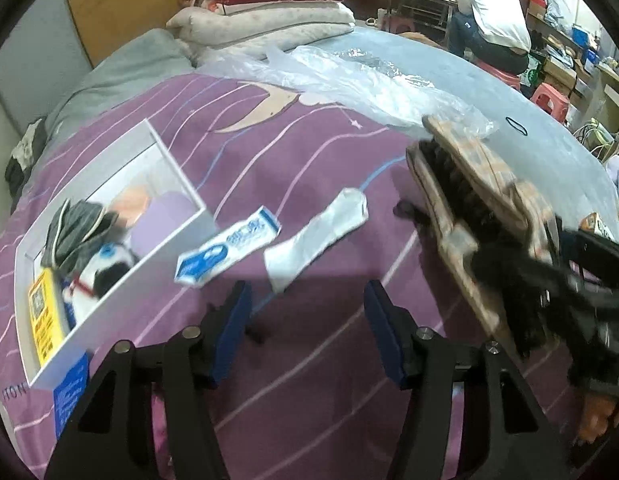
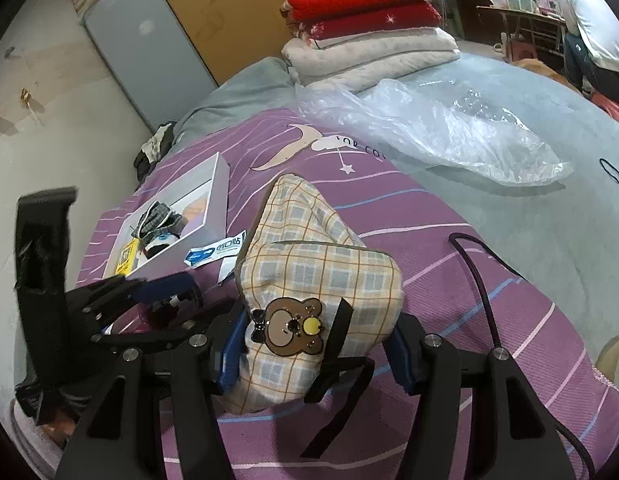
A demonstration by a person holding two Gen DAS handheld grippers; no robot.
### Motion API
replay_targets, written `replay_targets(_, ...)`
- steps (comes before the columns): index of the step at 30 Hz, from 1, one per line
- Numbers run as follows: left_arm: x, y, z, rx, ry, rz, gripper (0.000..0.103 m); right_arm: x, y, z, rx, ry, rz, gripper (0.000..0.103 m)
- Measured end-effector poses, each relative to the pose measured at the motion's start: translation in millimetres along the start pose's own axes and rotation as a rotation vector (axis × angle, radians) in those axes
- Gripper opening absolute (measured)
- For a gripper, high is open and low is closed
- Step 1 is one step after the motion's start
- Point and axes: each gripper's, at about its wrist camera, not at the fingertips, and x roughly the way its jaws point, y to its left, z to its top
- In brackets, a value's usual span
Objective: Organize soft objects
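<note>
The right tongs [image 2: 313, 344] are pinching a checked slipper [image 2: 309, 276] with a bear badge, holding it up over the purple bed cover [image 2: 489, 340]. The slipper is hiding part of a white wrapper [image 1: 317, 236]. The left tongs [image 1: 307, 320] are spread wide with nothing in them. A white box [image 1: 121, 280] is sitting close by; its soft things are blurry.

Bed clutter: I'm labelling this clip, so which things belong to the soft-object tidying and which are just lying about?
Part of the job:
- plaid slipper, held by right gripper
- white box
- open left gripper

Lying about:
- plastic bag
- folded quilts
- hair tie
</note>
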Motion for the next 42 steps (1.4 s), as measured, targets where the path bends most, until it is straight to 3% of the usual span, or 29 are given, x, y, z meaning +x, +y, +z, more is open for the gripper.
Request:
replay_targets(6,11.5,8.5,11.8,-0.041,-0.013,-0.01,0.059,2.8,0.4,1.0,0.003,0.008,0.004,0.059)
replay_targets(8,17.6,9.2,14.3,-0.04,-0.002,-0.006,0.054,3.3,0.2,1.1,0.006,0.01,0.005,0.059)
replay_targets(15,26.4,19.9,18.6,-0.121,0.03,-0.034,0.007,1.6,-1.0,2.4,0.016,0.006,0.019,0.059)
replay_targets(16,25.0,21.7,18.7,-0.135,0.029,-0.039,0.005,1.2,-0.9,2.2,0.016,0.005,0.021,0.059)
replay_targets(29,-22.8,35.3,5.3,-0.257,-0.01,-0.074,0.003,-9.4,20.6,6.8,0.003,0.013,0.12,0.059)
replay_targets(35,-37.8,43.9,-14.4,-0.275,0.0,0.008,0.003,-9.3,35.9,3.3,-0.024,0.037,0.145,0.059)
replay_targets(42,-54.3,54.8,-35.9,-0.336,-0.015,0.032,0.003,-2.7,53.4,-3.8,-0.062,0.086,0.179,0.059)
